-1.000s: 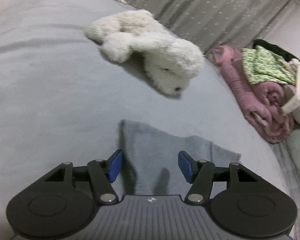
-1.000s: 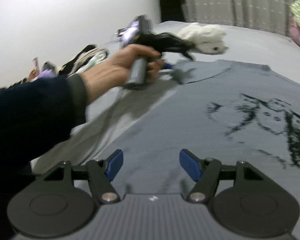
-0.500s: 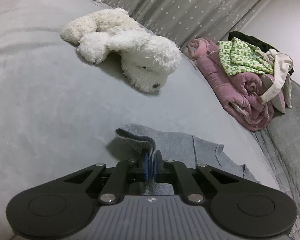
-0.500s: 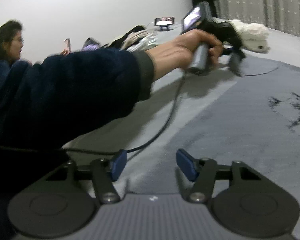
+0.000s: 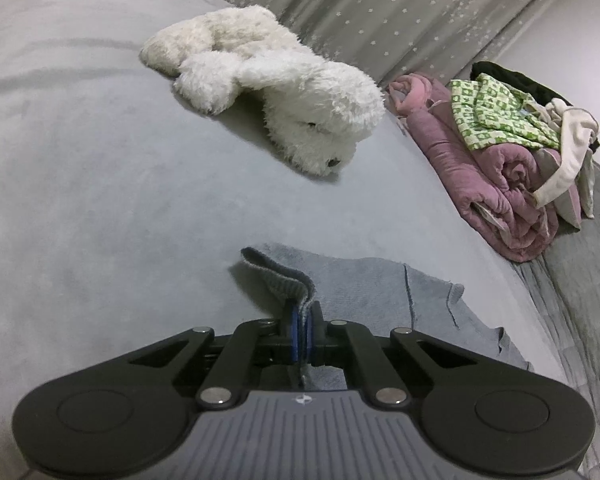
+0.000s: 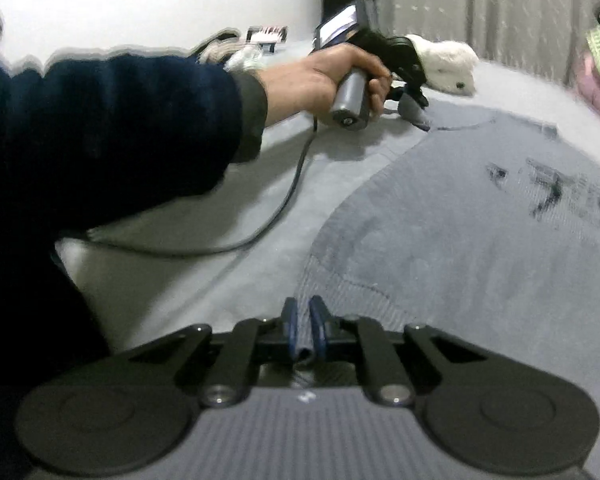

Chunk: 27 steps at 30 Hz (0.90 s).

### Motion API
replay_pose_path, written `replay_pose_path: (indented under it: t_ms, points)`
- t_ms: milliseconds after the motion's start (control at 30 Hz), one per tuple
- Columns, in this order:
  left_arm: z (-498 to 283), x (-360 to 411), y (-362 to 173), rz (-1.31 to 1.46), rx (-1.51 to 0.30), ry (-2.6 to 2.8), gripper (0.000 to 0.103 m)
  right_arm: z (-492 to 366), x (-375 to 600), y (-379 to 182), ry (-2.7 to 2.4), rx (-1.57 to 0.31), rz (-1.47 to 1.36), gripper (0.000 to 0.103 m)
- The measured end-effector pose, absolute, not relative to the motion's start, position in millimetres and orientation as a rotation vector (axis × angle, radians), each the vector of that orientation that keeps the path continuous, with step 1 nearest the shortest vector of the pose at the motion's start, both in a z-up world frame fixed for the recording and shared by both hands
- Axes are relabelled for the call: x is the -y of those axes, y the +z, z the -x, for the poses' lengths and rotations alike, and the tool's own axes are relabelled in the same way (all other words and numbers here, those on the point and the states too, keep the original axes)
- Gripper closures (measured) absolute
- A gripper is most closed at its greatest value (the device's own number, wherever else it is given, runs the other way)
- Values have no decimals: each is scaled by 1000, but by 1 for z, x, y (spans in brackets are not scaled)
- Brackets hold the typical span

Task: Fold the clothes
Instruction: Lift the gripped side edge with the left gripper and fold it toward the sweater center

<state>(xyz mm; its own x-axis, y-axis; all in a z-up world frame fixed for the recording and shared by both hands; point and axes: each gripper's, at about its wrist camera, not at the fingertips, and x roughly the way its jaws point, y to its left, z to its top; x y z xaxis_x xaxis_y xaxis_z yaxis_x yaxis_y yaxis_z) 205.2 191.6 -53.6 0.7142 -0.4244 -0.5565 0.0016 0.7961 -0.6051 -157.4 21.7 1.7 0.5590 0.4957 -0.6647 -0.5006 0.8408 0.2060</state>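
You have both corners of the sweater in hand, so make the lift together: your left gripper has its jaws pressed tight on the ribbed edge at the centre bottom of the left wrist view, a small fold of knit standing up just beyond the pads, and your right gripper has drawn its jaws nearly together on the hem at the lower centre of the right wrist view, a pinch of cloth caught low between them. The right bite looks shallow, so I'd judge it wise to raise slowly and watch that the hem does not slip out. The sweater lies flat on the grey bed, its dark print toward the right edge of the right wrist view. Carry both corners at the same height and pace across toward the print side so the fold line runs straight. For room, the bed is bare to the left in the left wrist view; the plush dog sits in the upper middle, near the sweater's far edge, and the pile of clothes lies at the right, so keep the sweep low and short of both. Mind the cable trailing from your left hand
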Motion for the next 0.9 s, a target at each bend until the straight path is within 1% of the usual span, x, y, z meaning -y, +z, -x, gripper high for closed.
replay_pose_path:
  t_ms: [100,167,233,300,400,433,500,600,633,667,700,733,767,800,900]
  points:
    - [-206,-195,-54,632,-749,-254,101,147,2,0,609,-823,-256,94]
    - [-206,-195,-54,633,-750,-254,101,141,13,-8,598,-863,-347,94]
    - [-207,-195,-56,648,-757,-253,101,140,15,-13,575,-883,-347,95]
    - [-208,-197,-58,674,-763,-251,100,144,12,-11,574,-863,-293,94]
    - [-210,-200,-59,698,-765,-262,100,154,3,0,587,-812,-209,87]
    - [-210,-200,-59,696,-765,-265,97,157,1,3,588,-795,-185,74]
    - [-211,-197,-59,683,-768,-266,94,162,-2,8,594,-761,-144,53]
    - [-211,-192,-58,658,-765,-273,94,167,-14,7,608,-762,-65,58]
    - [-211,-190,-57,648,-765,-277,94,169,-18,6,612,-764,-38,70]
    - [-210,-189,-57,637,-764,-280,94,169,-21,3,609,-781,-13,77]
    - [-210,-187,-56,619,-761,-276,99,169,-23,0,598,-795,4,84]
    - [-210,-185,-54,597,-759,-275,101,170,-23,-2,592,-796,12,87]
    - [-209,-184,-53,575,-756,-275,101,169,-22,-2,589,-795,11,88]
    - [-209,-182,-51,561,-750,-275,102,169,-20,-2,586,-797,8,93]
    - [-207,-182,-41,558,-725,-284,102,165,-6,0,587,-814,-111,94]
